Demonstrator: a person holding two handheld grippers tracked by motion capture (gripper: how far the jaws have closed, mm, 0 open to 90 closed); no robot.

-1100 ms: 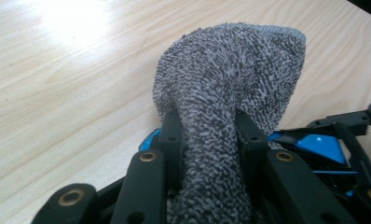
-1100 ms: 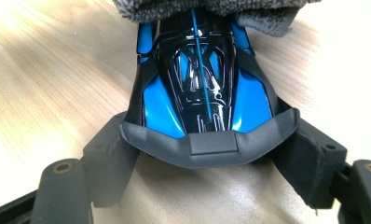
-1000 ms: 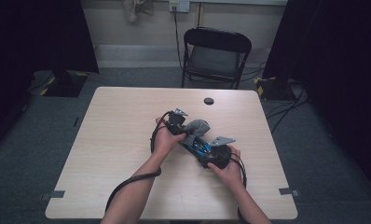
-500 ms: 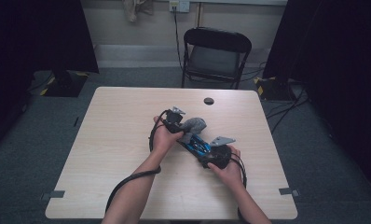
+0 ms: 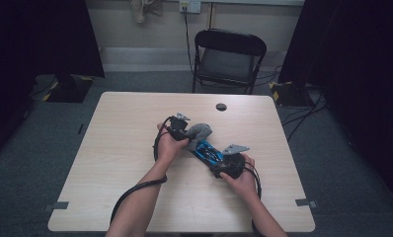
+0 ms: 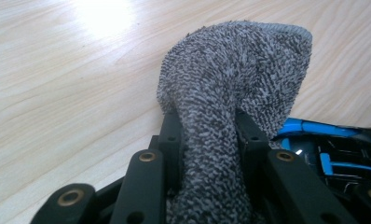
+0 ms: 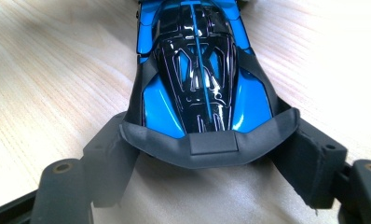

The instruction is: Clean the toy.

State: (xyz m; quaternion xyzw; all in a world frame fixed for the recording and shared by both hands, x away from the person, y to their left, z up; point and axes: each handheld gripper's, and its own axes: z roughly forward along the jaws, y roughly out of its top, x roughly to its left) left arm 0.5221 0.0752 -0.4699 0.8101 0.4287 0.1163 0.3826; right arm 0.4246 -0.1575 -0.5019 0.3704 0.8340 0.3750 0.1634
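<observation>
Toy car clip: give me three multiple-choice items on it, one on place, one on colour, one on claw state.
1. Where does the small dark disc lie?
A. near the table's far edge
B. on the folding chair
C. under the car

2. What colours is the toy car?
A. red and white
B. blue and black
C. all yellow

3. What does the left claw hold?
A. nothing, jaws wide
B. the car's tail
C. a grey terry cloth

Answers: 1 A, the high view shows it on the table toward the chair side. 2 B, glossy blue body with black panels. 3 C, the left gripper view shows the cloth pinched between the jaws.
</observation>
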